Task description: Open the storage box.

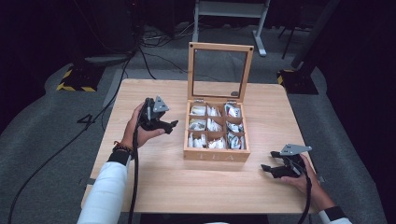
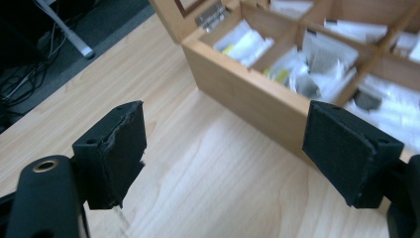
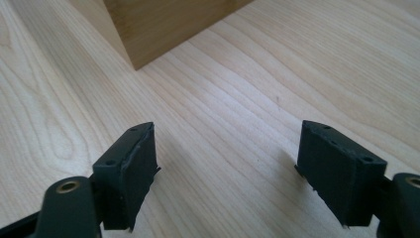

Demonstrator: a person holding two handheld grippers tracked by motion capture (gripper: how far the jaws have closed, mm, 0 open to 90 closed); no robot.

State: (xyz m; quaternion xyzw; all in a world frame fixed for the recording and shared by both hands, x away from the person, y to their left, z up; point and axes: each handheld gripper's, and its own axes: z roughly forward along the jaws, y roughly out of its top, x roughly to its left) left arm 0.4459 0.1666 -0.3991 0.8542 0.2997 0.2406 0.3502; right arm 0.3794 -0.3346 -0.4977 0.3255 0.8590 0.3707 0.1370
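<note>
An open wooden tea box [image 1: 215, 155] stands at the middle of the table, its glass-paned lid [image 1: 219, 47] upright at the back. Its compartments hold several white tea bags [image 1: 214, 125]. My left gripper [image 1: 170, 125] hovers just left of the box, jaws open and pointing toward it, nothing between them. In the left gripper view the gripper [image 2: 223, 134] faces the box's side wall [image 2: 237, 84] and the tea bags [image 2: 322, 54] inside. My right gripper [image 1: 269, 161] rests low near the table's right front, open and empty. In the right gripper view the gripper [image 3: 228, 148] looks across bare wood at a box corner [image 3: 158, 25].
The light wooden table [image 1: 187, 186] has free room in front of and to either side of the box. Cables [image 1: 70, 140] trail over the grey floor at left. Black stand bases with yellow-black stripes [image 1: 74, 84] and a white frame [image 1: 259, 44] stand behind the table.
</note>
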